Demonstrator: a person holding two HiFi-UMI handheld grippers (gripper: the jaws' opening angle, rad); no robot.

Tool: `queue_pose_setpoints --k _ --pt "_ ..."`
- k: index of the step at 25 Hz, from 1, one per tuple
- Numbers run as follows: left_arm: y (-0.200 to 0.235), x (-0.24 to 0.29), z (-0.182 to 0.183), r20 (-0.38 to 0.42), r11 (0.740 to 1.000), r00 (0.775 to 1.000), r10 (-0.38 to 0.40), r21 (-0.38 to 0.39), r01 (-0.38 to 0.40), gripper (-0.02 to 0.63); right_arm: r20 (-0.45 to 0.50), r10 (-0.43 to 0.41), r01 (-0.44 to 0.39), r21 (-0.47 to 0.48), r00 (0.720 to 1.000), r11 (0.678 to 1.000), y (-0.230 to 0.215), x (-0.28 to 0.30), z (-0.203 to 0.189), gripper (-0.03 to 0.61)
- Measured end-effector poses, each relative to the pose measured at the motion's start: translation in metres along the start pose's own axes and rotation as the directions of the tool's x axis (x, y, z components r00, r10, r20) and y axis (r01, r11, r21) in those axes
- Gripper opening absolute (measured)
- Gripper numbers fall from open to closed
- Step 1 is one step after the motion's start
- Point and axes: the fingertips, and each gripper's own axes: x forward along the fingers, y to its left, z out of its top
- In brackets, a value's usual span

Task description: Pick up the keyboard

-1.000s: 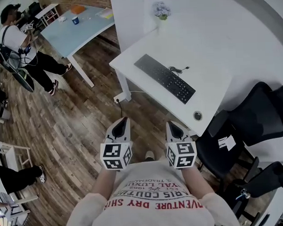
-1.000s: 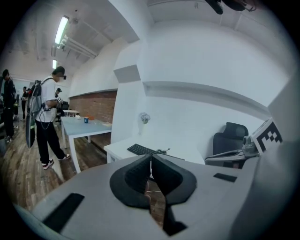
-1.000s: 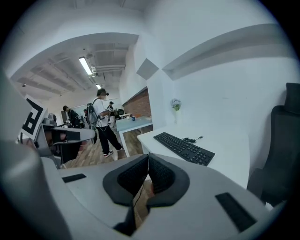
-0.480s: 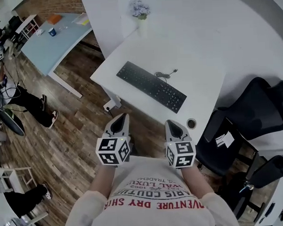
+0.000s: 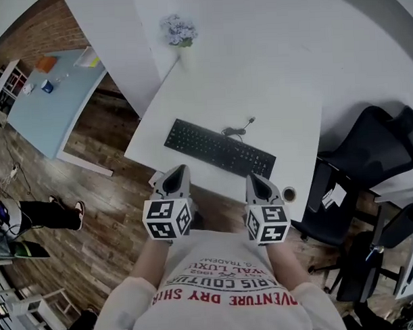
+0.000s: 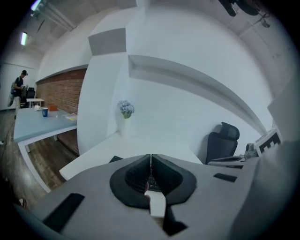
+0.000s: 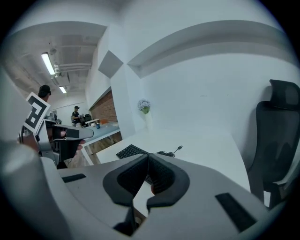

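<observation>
A black keyboard point(image 5: 218, 148) lies slanted on the white desk point(image 5: 279, 111), its coiled cable point(image 5: 234, 130) beside it. Both grippers hang short of the desk's near edge, apart from the keyboard. My left gripper point(image 5: 175, 175) is shut and holds nothing; my right gripper point(image 5: 257, 180) is likewise shut and empty. In the left gripper view the closed jaws point(image 6: 151, 161) hide most of the keyboard point(image 6: 116, 159). In the right gripper view the keyboard point(image 7: 130, 151) shows just past the closed jaws point(image 7: 148, 161), with its cable point(image 7: 167, 153) to the right.
A small flower vase point(image 5: 179, 32) stands at the desk's far corner. A round dark object point(image 5: 289, 192) sits at the near right corner. Black office chairs point(image 5: 365, 155) stand to the right. A light blue table point(image 5: 48, 99) is at the left over wooden floor.
The view has swung toward the desk: the keyboard and desk now sit closer and more centred ahead of both grippers. Both grippers stayed shut.
</observation>
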Motion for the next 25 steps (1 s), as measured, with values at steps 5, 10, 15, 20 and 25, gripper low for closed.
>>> queue_pose_setpoints --k 5,10,15,20,25 --pt "0.046 0.034 0.020 -0.051 0.997 0.996 -0.068 0.044 0.070 0.026 -0.011 -0.103 0.103 0.070 0.995 0.992 0.009 0.039 0.010 0.025" --pt "0.089 0.061 0.031 -0.100 0.987 0.985 -0.143 0.063 0.149 0.026 0.002 -0.204 0.201 0.148 0.979 0.968 0.016 0.063 0.017 0.025" --pt "0.096 0.089 0.028 -0.145 0.965 0.959 -0.245 0.056 0.255 0.026 0.023 -0.248 0.237 0.220 0.968 0.946 0.016 0.068 0.023 0.025" --pt "0.086 0.112 0.005 -0.230 0.946 0.924 -0.306 0.033 0.322 0.028 -0.044 -0.293 0.296 0.191 0.955 0.936 -0.001 0.069 0.001 0.025" --pt "0.091 0.134 -0.024 -0.321 0.946 0.897 -0.304 0.006 0.323 0.028 -0.121 -0.301 0.320 0.202 0.946 0.926 -0.029 0.072 -0.020 0.026"
